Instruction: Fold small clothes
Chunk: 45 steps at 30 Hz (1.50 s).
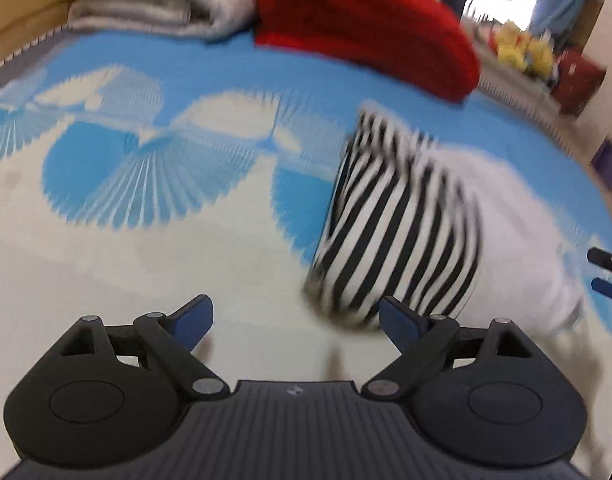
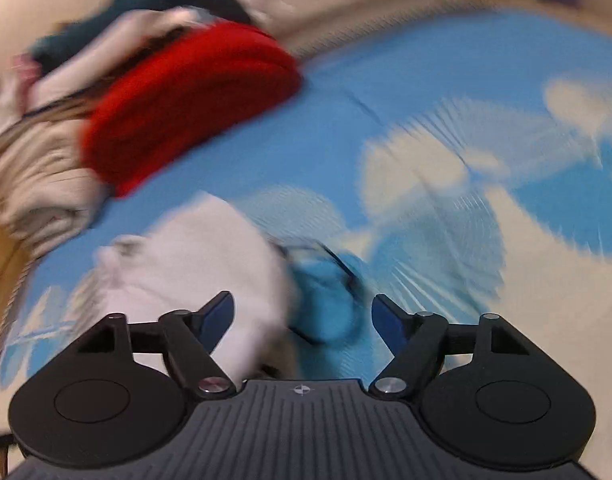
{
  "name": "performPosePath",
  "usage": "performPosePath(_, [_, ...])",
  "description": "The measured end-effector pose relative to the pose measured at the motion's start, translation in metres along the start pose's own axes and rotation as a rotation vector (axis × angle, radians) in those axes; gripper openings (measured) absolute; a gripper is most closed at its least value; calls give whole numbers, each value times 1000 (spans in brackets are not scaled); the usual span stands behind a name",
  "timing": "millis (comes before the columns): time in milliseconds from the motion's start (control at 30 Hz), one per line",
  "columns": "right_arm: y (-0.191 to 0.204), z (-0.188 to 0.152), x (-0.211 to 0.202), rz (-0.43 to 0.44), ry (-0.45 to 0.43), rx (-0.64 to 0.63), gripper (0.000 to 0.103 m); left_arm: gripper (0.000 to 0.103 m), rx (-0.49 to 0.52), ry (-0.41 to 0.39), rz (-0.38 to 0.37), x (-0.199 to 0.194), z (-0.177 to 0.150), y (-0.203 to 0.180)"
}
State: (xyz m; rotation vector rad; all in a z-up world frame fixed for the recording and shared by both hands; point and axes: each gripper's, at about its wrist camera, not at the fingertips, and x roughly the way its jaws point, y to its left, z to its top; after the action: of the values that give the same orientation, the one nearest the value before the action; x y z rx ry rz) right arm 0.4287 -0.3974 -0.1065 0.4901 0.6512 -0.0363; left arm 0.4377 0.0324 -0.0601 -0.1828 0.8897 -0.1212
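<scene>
The left claw (image 1: 295, 318) is tilting downward with its blue-padded fingers (image 1: 193, 320) spread wide and gripping nothing. The right claw (image 2: 301, 318) is likewise angling down, its fingers (image 2: 388, 322) standing well apart, nothing pinched between them.

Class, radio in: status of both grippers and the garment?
Left gripper open, empty. Right gripper open, empty. Striped-and-white garment bunched on blue patterned mat, blurred. Red folded cloth behind, apart.

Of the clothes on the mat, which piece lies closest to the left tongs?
The black-and-white striped garment, just ahead of the tongs; the red one and grey folded pile sit at the far edge.
</scene>
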Motion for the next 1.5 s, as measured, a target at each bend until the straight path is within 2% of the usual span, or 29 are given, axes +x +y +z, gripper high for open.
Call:
performPosePath(100, [37,22,-8,83,-36,-89,84,93,0,-64,-51,7,35,-12])
performPosePath(167, [58,35,2,90,-56,-151,85,93,-3,-80,-50,24,59,-19])
performPosePath(300, [84,54,49,58,-58,-267,85,93,-25,-81,-44,70,98,-27])
performPosePath(400, [92,59,95,46,-20,-362,85,93,-25,-68,-82,106,114,-34])
performPosePath(500, [94,56,141,41,43,-432,82,93,-44,-31,-134,140,117,-41])
performPosePath(533, [97,52,153,46,69,-455,76,93,-51,-14,-140,153,118,-43])
performPosePath(567, [99,47,163,67,91,-486,40,93,-60,-5,-140,162,117,-45])
performPosePath(600, [103,42,166,90,101,-520,14,93,-71,0,-142,170,117,-47])
performPosePath(667, [106,39,158,116,31,-526,11,93,-109,-12,-174,179,115,-51])
performPosePath(700, [103,43,147,150,-12,-474,10,93,-135,-37,-182,179,114,-51])
performPosePath(767, [86,59,127,227,-93,-298,9,93,-165,-96,-156,178,109,-48])
performPosePath(833, [68,71,132,210,-105,-153,8,93,-196,-115,-114,182,106,-42])
performPosePath(900, [54,70,167,136,48,-63,11,93,-265,-93,-93,188,105,-31])
performPosePath(933, [50,63,186,75,115,-48,20,93,-302,-84,-94,190,105,-24])
performPosePath(967, [47,57,193,40,117,-34,26,93,-325,-79,-96,191,106,-20])
performPosePath(1033, [46,57,187,61,84,-2,32,93,-327,-87,-90,184,108,-13])
performPosePath(1067, [45,59,179,65,65,24,41,93,-303,-89,-76,178,110,-12])
performPosePath(1100, [42,62,168,44,48,51,56,93,-272,-89,-49,170,112,-14])
performPosePath(1167, [39,67,133,-14,-20,71,65,93,-196,-112,1,143,110,-15])
performPosePath(1233, [46,65,84,-33,-91,-1,74,93,-98,-136,59,105,101,-19])
performPosePath(1300, [57,52,27,-59,-143,-107,97,96,8,-152,120,62,84,-26])
performPosePath(1333, [64,42,-2,-65,-165,-152,100,103,59,-156,168,38,72,-31])
performPosePath(1400, [75,19,-54,-104,-165,-213,102,103,114,-169,252,-7,44,-37])
performPosePath(1433, [84,3,-78,-116,-144,-238,102,103,141,-181,263,-32,24,-42])
performPosePath(1500, [91,-26,-117,-108,-121,-232,102,103,159,-174,227,-70,-9,-50])
